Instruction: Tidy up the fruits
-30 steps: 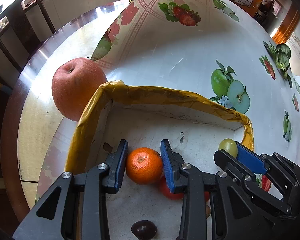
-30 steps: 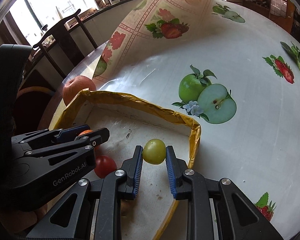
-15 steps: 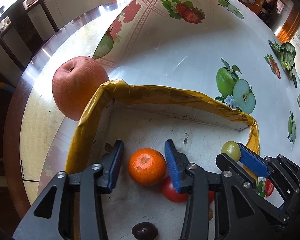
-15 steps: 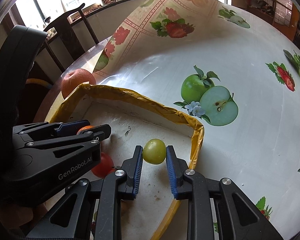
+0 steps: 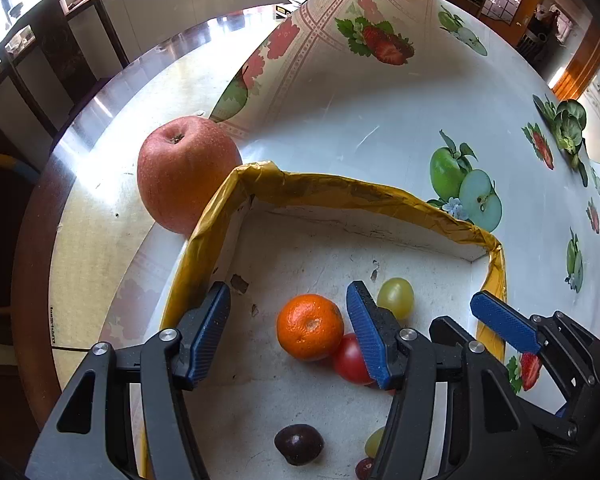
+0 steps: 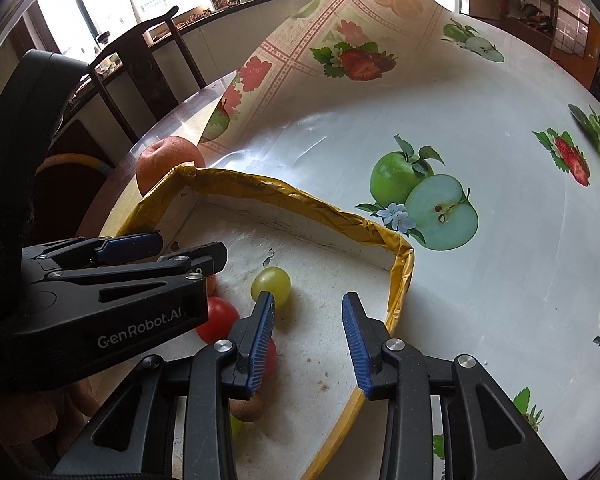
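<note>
A white tray with a yellow taped rim [image 5: 340,188] [image 6: 292,196] sits on the table. In it lie an orange mandarin [image 5: 310,327], a red tomato [image 5: 350,358] [image 6: 217,319], a green grape [image 5: 396,298] [image 6: 271,285] and a dark grape [image 5: 299,443]. My left gripper [image 5: 288,332] is open above the tray, the mandarin loose between its fingers. My right gripper [image 6: 308,336] is open and empty, the green grape just left of its left finger. A big red apple [image 5: 186,172] [image 6: 168,162] stands outside the tray's far left corner.
A fruit-print tablecloth [image 5: 380,120] [image 6: 500,140] covers the table, its far edge curled up. The bare table top [image 5: 100,160] shows at left, with dark wooden chairs [image 6: 140,68] beyond. A small brown fruit [image 6: 247,408] and another green grape [image 5: 374,442] lie near the tray's front.
Both grippers opened and drew back. The left let go of the mandarin and the right let go of the green grape; both fruits now rest on the tray floor.
</note>
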Demonstrator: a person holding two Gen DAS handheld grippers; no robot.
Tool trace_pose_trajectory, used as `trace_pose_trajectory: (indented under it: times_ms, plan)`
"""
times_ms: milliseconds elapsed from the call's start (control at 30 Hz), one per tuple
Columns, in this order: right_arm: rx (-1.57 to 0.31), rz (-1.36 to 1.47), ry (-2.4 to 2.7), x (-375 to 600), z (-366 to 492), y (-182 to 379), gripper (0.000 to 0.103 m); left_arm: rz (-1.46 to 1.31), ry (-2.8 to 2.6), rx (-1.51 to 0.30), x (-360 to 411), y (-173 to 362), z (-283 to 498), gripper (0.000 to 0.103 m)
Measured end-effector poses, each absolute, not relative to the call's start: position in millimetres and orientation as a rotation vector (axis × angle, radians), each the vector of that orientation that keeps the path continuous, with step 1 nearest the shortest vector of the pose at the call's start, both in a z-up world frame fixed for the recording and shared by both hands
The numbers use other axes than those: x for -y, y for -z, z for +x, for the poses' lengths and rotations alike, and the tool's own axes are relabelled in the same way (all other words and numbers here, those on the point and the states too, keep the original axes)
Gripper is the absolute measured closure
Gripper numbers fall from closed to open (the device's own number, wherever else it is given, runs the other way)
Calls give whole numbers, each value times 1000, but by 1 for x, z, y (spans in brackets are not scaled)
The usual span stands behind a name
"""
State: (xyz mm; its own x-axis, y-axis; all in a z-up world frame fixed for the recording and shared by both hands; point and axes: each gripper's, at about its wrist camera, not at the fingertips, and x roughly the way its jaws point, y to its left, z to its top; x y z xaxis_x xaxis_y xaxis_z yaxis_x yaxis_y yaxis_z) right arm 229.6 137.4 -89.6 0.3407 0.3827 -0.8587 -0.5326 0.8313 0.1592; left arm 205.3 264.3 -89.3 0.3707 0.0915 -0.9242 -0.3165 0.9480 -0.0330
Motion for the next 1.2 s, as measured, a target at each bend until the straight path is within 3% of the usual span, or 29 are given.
trace_pose_trajectory:
  times_ms: [433,600,733,900,1200]
  plan:
    - [-1020,-223,-678,-123,191,68,56,-180,-286,-1128,-252,67,152,43]
    - [-989,-248,-740,-117,171,55,46,-192,-308,-1106,-253,56,124,43]
    - [-963,-283,-789,-115,151,46,34,-185,-341,-1078,-254,45,98,27]
    - [-959,-303,-828,-108,129,40,24,-187,-352,-1060,-254,36,70,26]
    - [-976,-326,-939,-95,96,33,20,-155,-311,-1050,-239,31,21,26]
